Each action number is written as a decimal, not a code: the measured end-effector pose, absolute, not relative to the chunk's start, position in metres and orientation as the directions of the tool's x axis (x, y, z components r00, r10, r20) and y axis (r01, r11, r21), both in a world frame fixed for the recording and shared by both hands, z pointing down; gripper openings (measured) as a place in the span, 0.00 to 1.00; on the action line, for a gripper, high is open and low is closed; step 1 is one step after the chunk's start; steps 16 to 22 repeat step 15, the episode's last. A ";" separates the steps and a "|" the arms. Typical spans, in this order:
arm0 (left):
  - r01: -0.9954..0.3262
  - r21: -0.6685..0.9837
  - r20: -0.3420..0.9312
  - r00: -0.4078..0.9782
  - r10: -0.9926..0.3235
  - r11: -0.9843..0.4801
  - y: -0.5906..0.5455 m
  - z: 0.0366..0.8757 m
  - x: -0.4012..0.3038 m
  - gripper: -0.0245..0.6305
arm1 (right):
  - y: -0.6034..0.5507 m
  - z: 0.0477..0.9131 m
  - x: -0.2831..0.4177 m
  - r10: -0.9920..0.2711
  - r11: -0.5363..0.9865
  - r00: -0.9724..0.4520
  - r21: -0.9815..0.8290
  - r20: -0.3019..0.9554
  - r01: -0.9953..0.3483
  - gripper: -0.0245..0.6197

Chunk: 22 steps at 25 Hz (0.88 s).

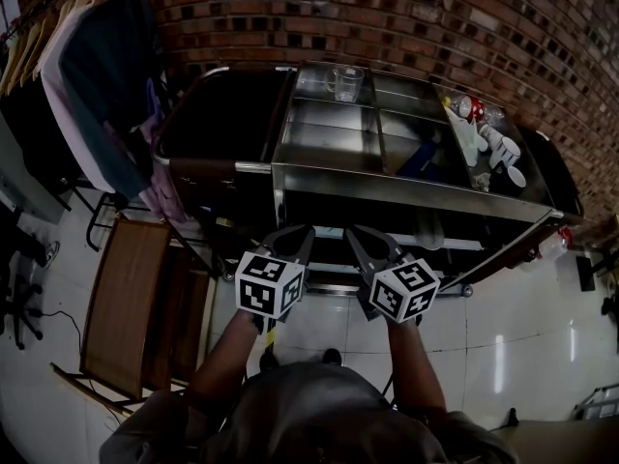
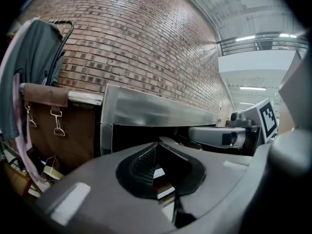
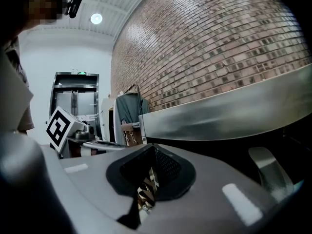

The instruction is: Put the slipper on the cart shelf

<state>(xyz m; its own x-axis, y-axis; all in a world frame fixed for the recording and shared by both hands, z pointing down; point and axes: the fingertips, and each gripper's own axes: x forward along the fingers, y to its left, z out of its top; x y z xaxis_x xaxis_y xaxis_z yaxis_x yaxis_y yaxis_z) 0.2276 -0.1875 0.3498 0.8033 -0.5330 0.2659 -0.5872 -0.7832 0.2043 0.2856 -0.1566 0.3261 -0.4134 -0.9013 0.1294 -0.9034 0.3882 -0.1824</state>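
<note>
A steel cart with several open top compartments stands against the brick wall. Pale, shoe-like things lie in its right-hand compartment; I cannot tell whether one is the slipper. My left gripper and right gripper are held side by side just in front of the cart's front edge, pointing at it. In the left gripper view the jaws meet at the tip with nothing between them. The right gripper looks the same in its own view, shut and empty. Each gripper's marker cube shows in the other's view.
A clothes rack with hanging garments stands at the left, and a brown wooden frame leans below it. A dark bag hangs on the cart's left end. A clear jug stands in a rear compartment. Pale tiled floor spreads out at the right.
</note>
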 end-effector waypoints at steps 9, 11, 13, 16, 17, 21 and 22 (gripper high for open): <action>-0.579 0.204 0.272 0.808 -0.522 -0.790 -0.183 0.350 0.229 0.05 | -0.152 0.326 0.286 -0.901 0.387 -0.413 -0.182 0.135 -0.904 0.04; -0.577 0.204 0.274 0.809 -0.520 -0.791 -0.182 0.351 0.230 0.05 | -0.151 0.327 0.286 -0.900 0.387 -0.413 -0.182 0.137 -0.904 0.04; -0.576 0.202 0.276 0.809 -0.519 -0.792 -0.181 0.351 0.231 0.05 | -0.150 0.327 0.286 -0.900 0.387 -0.413 -0.182 0.139 -0.904 0.04; -0.576 0.202 0.277 0.809 -0.518 -0.792 -0.181 0.351 0.231 0.05 | -0.149 0.327 0.287 -0.900 0.387 -0.414 -0.182 0.140 -0.904 0.04; -0.576 0.202 0.277 0.809 -0.518 -0.792 -0.181 0.351 0.231 0.05 | -0.149 0.327 0.287 -0.900 0.387 -0.414 -0.182 0.140 -0.904 0.04; -0.576 0.202 0.277 0.809 -0.518 -0.792 -0.181 0.351 0.231 0.05 | -0.149 0.327 0.287 -0.900 0.387 -0.414 -0.182 0.140 -0.904 0.04; -0.576 0.202 0.277 0.809 -0.518 -0.792 -0.181 0.351 0.231 0.05 | -0.149 0.327 0.287 -0.900 0.387 -0.414 -0.182 0.140 -0.904 0.04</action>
